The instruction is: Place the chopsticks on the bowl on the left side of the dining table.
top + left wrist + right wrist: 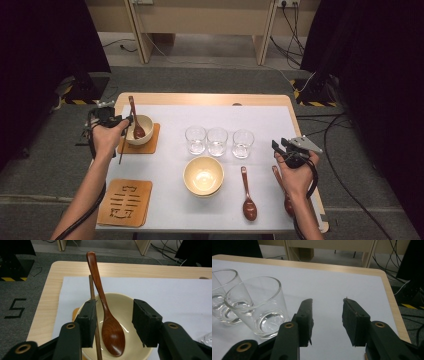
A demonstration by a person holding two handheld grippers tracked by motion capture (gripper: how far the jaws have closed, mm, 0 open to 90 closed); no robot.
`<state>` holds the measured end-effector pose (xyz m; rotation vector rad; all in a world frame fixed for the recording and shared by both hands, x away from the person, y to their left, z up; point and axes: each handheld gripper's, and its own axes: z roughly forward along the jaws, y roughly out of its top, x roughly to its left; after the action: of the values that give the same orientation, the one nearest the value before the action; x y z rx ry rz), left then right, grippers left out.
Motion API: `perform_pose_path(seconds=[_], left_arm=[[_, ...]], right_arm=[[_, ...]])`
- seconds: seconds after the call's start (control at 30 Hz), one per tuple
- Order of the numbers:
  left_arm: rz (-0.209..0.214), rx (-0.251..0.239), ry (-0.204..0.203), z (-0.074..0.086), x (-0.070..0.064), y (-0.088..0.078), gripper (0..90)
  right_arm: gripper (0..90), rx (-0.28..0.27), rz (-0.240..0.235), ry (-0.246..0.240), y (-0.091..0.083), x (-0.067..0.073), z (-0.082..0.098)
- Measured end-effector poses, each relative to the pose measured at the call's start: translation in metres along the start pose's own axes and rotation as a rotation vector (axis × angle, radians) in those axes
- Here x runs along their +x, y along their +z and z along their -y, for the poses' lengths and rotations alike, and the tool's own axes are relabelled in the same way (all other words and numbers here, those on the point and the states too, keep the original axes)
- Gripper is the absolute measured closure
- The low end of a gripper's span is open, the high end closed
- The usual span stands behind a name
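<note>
Left tool point(113, 322): we see jaws apart w/ a gap each side of the spoon handle, pads not pressing; it sits just above the left bowl at bench's left edge, also seen from above point(112, 121).
Spoon point(110, 327): brown wood, scoop down inside the left bowl, handle leaning up over the far rim, between the left tool's jaws but free of them; high view same point(136, 125).
Left bowl point(132, 305): cream, holds the spoon only as far as we can tell; sits on a brown mat point(150, 145).
Stick point(93, 315): thin, dark, runs along the left jaw's inner side; we can't tell if it touches the pad or what it is.
Right tool point(325, 322): jaws mid-wide, nothing btwn them, over bare white sheet nr bench's right edge; high view shows it in the right hand point(290, 150).
Glasses: 3 clear ones in a row mid-bench point(217, 141), each w/ a little clear liquid at the bottom; nearest one is just left of the right tool in its own view point(259, 307).
Mid bowl point(203, 175): cream, looks stacked on another, nothing inside.
Loose spoons: one flat on the sheet right of mid bowl point(247, 195); another partly hidden under the right hand point(285, 195).
Spare mat point(125, 202): front left, carved pattern, nothing on it.
Bench point(210, 99): pale wood, white sheet over most of it.
</note>
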<state>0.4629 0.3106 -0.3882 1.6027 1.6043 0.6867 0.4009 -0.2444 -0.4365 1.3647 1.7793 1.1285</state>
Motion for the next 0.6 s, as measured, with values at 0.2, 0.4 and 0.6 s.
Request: perform_pose_path(seconds=[0.2,0.4,0.6], left_arm=[[0.016,-0.026,0.023,0.009,-0.003,-0.015,52.4],[0.037,-0.057,0.030,0.020,-0.005,-0.031,51.2],[0.040,-0.096,0.036,0.037,-0.006,-0.046,50.8]], right_arm=[[60.8,0.021,0.008,0.000,0.000,-0.004,-0.001],[61.0,0.054,0.013,0.007,-0.002,-0.009,-0.002],[61.2,0.097,0.015,0.031,-0.004,-0.016,-0.001]])
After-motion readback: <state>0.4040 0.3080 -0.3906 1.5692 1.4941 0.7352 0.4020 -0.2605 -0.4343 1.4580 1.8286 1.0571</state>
